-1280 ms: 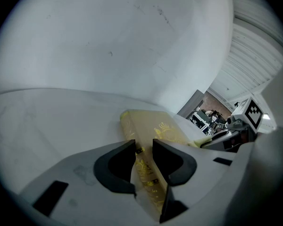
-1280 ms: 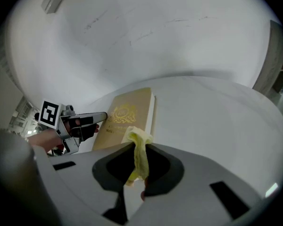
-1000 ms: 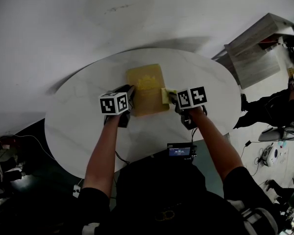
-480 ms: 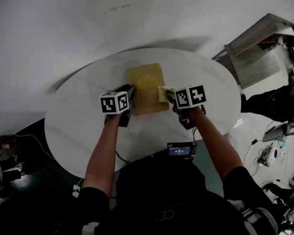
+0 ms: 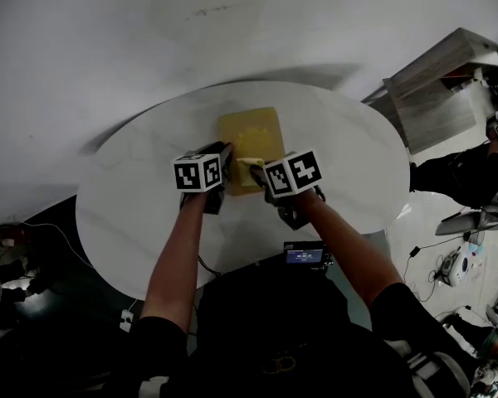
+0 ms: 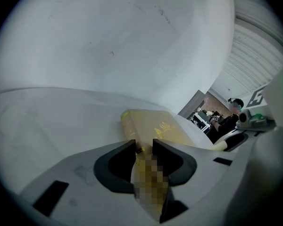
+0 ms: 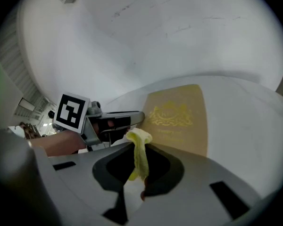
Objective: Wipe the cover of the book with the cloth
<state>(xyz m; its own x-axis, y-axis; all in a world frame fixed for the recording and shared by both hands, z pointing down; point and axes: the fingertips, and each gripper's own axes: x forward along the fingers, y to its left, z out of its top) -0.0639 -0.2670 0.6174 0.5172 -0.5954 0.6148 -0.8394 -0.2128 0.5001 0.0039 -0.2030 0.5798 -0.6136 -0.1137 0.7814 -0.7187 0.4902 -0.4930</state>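
Round white marbled table (image 5: 116, 214); small black lit-screen device (image 5: 305, 256) at its near edge; grey wooden cabinet (image 5: 436, 98) beyond its right edge.

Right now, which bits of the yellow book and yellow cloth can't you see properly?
Head view: the left gripper and right gripper hide the near end of the yellow hardcover book.
Left gripper view: a mosaic patch covers the book between the jaws.
Right gripper view: print under the gold crest is too small to read; the gripper's body hides the lower end of the yellow cloth.

Closed yellow book (image 5: 253, 135) lies flat; crumpled yellow cloth (image 7: 140, 157) at its near edge.
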